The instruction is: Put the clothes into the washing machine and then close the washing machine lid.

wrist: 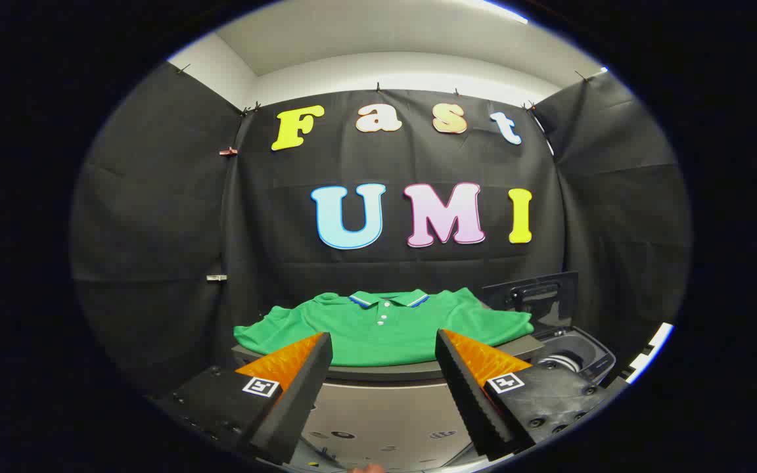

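Observation:
A green polo shirt [385, 325] with a blue-and-white collar lies spread flat on a grey tabletop [378, 373], just beyond my fingers. My gripper [384, 351] is open, its two orange-backed black fingers wide apart with nothing between them, level with the table's near edge. To the right of the shirt stands the washing machine [572, 358], dark and open at the top. Its lid [536, 295] is raised upright behind the opening.
The table's pale front panel [385, 410] drops away below the fingers. Black cloth walls close the booth behind and on both sides. A white strip [648, 351] shows at the far right past the washing machine.

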`<state>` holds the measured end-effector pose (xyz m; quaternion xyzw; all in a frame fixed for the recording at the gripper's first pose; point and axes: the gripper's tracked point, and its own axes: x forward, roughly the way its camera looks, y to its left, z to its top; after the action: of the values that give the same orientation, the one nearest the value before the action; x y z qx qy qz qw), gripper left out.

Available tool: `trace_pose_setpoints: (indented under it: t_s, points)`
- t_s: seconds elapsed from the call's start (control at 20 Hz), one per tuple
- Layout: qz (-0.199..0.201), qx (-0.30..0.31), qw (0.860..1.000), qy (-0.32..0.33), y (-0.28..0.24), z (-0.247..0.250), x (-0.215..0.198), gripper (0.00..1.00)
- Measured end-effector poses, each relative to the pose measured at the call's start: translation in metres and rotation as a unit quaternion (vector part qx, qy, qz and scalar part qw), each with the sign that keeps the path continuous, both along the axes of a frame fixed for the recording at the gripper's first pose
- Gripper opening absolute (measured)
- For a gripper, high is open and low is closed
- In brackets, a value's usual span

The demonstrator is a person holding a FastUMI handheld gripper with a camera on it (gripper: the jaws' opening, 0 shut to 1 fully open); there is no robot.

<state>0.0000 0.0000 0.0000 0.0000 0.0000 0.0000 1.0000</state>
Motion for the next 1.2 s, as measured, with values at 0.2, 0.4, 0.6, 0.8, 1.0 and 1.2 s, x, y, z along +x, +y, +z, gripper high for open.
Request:
trace_pose_setpoints:
  t_s: [0.2, 0.4, 0.6, 0.8, 1.0, 1.2]
  points:
    - [0.002, -0.008, 1.0, -0.003, 0.001, 0.005, -0.004, 0.99]
    - [0.004, -0.005, 1.0, -0.007, 0.001, 0.011, -0.007, 0.99]
    - [0.005, -0.005, 1.0, -0.01, 0.0, 0.016, -0.01, 0.99]
    - [0.005, -0.006, 1.0, -0.007, 0.0, 0.014, -0.011, 0.98]
    - [0.006, -0.01, 1.0, -0.006, 0.0, 0.012, -0.013, 0.98]
    - [0.0, -0.007, 1.0, -0.002, 0.0, 0.01, -0.011, 0.98]
